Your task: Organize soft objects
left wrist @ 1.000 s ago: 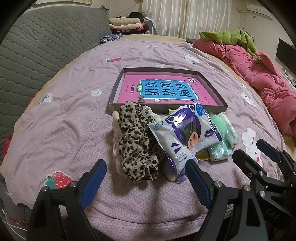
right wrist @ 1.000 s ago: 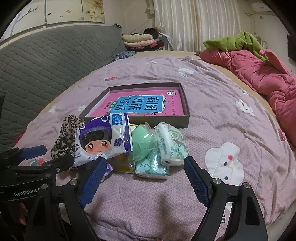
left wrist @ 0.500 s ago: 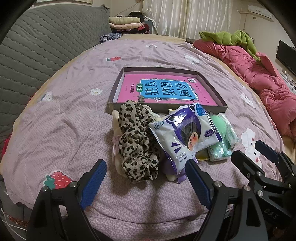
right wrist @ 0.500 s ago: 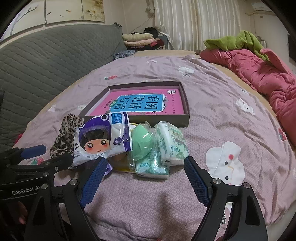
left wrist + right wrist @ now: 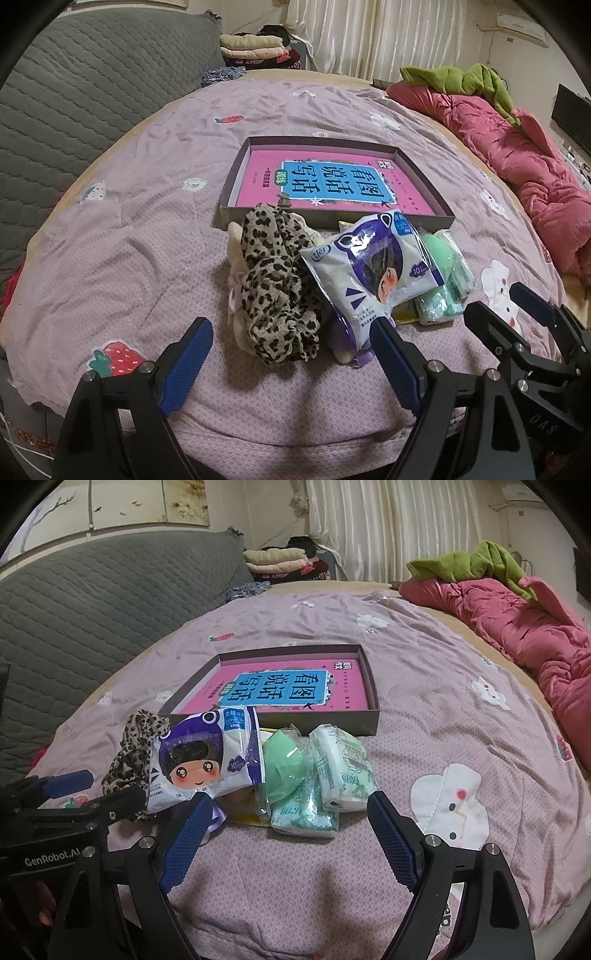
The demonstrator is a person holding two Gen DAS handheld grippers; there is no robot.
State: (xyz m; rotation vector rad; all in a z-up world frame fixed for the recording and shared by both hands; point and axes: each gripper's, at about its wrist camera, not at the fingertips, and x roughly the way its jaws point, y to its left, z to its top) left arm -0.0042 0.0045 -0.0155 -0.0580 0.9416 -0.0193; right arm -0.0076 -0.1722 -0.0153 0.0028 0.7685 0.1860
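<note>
Both hand-held grippers, left (image 5: 291, 363) and right (image 5: 286, 834), spread empty; "GenRobot.AI" marks one. Before the box (image 5: 369, 722): two tissue packs (image 5: 341, 766), one "10"-marked mask pack (image 5: 203, 757).

A crumpled pink quilt (image 5: 524, 173) lies along the bed's far side, a green garment (image 5: 461, 79) draped on it; folded clothes (image 5: 275, 559) sit stacked beyond the grey quilted headboard (image 5: 92, 602).

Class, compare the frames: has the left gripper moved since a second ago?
Yes, slightly. The left gripper has eased forward: in its view the shallow box sits a little lower and larger.
</note>
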